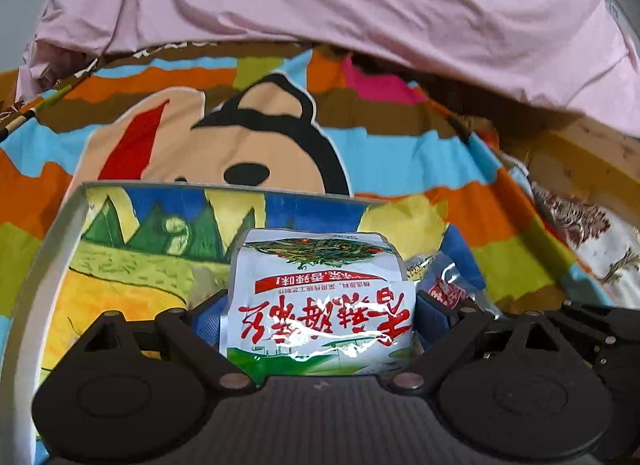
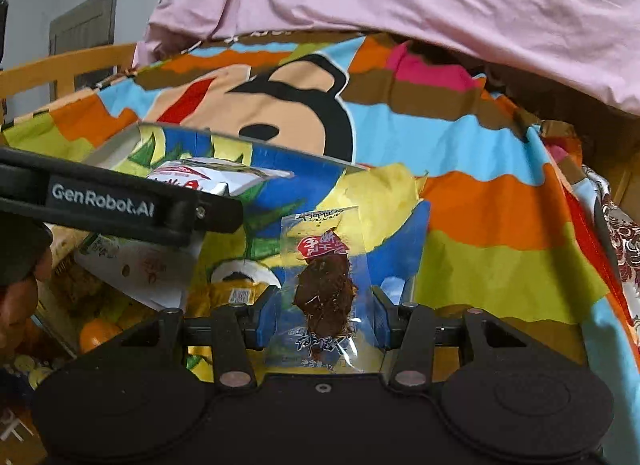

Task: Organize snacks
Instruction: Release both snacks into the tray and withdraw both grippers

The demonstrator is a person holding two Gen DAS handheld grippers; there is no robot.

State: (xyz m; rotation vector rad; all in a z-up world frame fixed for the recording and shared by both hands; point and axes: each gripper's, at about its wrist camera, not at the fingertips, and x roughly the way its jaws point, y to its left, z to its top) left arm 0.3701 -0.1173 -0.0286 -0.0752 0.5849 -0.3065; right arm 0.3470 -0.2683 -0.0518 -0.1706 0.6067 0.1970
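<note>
While the left gripper (image 1: 320,305) clamps a white snack bag (image 1: 320,305), the right gripper (image 2: 324,305) pinches a clear jerky packet (image 2: 324,285), fingers (image 2: 266,313) half closed.

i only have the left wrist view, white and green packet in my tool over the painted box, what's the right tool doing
Observer: The right tool is shut on a clear packet with a dark brown snack inside.
Operator: where is it relative to the box
Observer: It sits over the box's right end, above the colourful lining, not resting on anything.
Operator: anything already in the box i can't see
Observer: Yes, below the left tool there are more wrapped snacks, including something round and orange.
Operator: is my packet visible from there
Observer: Yes, the white packet sticks out past your tool's finger, above the box.
</note>
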